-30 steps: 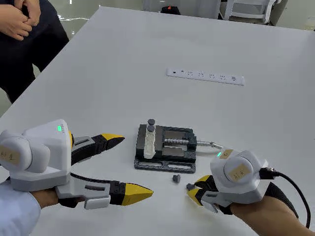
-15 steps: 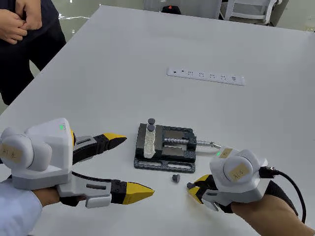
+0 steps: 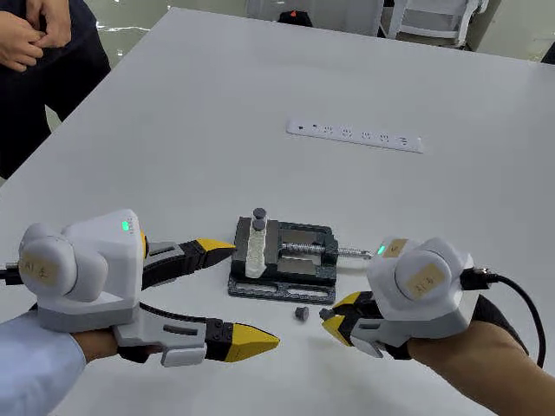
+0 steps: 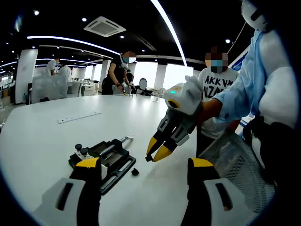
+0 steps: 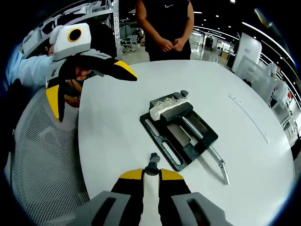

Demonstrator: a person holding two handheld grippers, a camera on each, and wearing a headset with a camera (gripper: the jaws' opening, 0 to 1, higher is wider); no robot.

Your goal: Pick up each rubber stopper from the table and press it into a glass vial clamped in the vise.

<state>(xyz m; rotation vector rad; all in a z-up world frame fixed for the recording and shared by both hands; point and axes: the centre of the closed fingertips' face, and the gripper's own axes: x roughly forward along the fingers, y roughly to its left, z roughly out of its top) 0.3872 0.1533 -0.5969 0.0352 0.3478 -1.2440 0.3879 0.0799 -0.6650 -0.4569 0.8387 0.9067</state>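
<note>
Lifting off the counter point(image 3: 199, 113), the right gripper point(image 3: 328, 319) had its fingers pinched narrow on a rubber stopper point(image 5: 151, 167). A second earlier those tips sat lower and further back, so I judged the pick done and the carry begun. The left gripper point(image 3: 251, 295), fingers spread wide and holding nothing, had crept forward too. Just beyond the right fingertips a second stopper point(image 3: 301, 313) lay loose. Ahead of both sets of fingers, the vise point(image 3: 295, 264) clamped a row of glass vials point(image 3: 255, 247). The two farthest wore dark stoppers; the nearer ones looked open. Well beyond lay a power strip point(image 3: 355, 136), with no print legible. The stickers point(image 3: 422, 279) on the grippers were too small to read. A bystander's shirt point(image 4: 221, 77) showed letters starting "AKK", the rest unclear.
</note>
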